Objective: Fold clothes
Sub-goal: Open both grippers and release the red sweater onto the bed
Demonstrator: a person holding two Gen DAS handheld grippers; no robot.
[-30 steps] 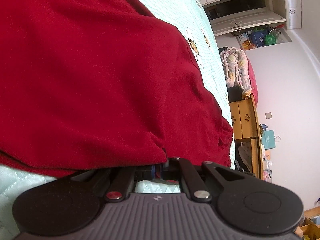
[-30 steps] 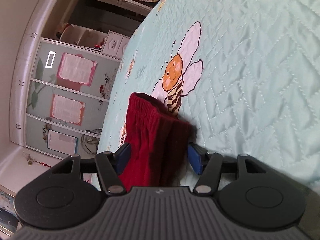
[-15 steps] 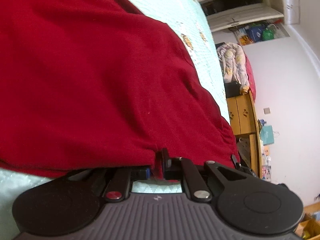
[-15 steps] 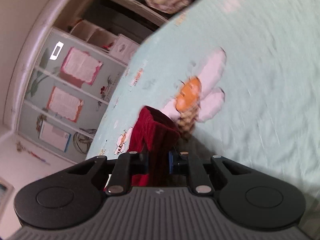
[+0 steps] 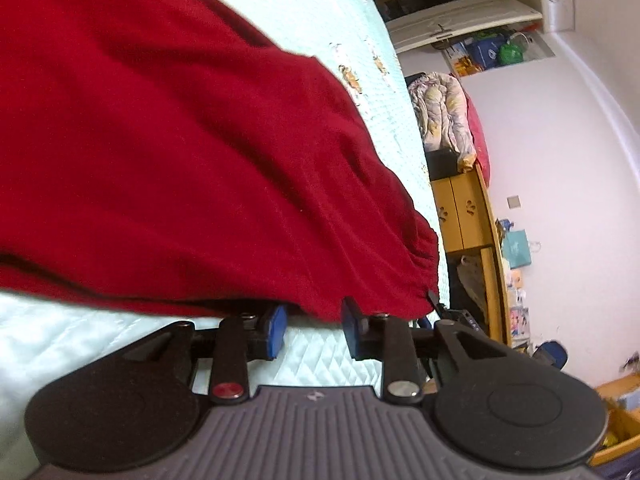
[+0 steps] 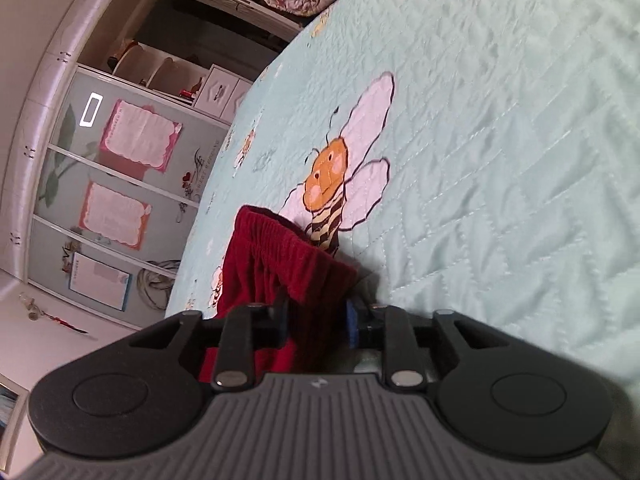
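A dark red garment (image 5: pixel 180 140) with a gathered elastic edge lies spread on the pale green quilted bed cover (image 5: pixel 320 360). My left gripper (image 5: pixel 312 324) sits low at its near hem, open, with only quilt showing between the blue pads. In the right wrist view a bunched fold of the same red garment (image 6: pixel 280 256), ribbed band uppermost, stands up from the bed cover (image 6: pixel 500 160). My right gripper (image 6: pixel 316 318) is around that fold, its fingers partly apart and the red cloth filling the gap.
A cartoon bee print (image 6: pixel 328 176) lies just beyond the red fold. A wardrobe with glazed doors (image 6: pixel 112 184) stands past the bed's far edge. A rolled duvet (image 5: pixel 444 120) rests on a wooden cabinet (image 5: pixel 464 212) beside the bed.
My left gripper, shut on the garment's hem before, has opened and let it go. My right gripper went from wide open to shut on the fold, and its fingers have now spread again.
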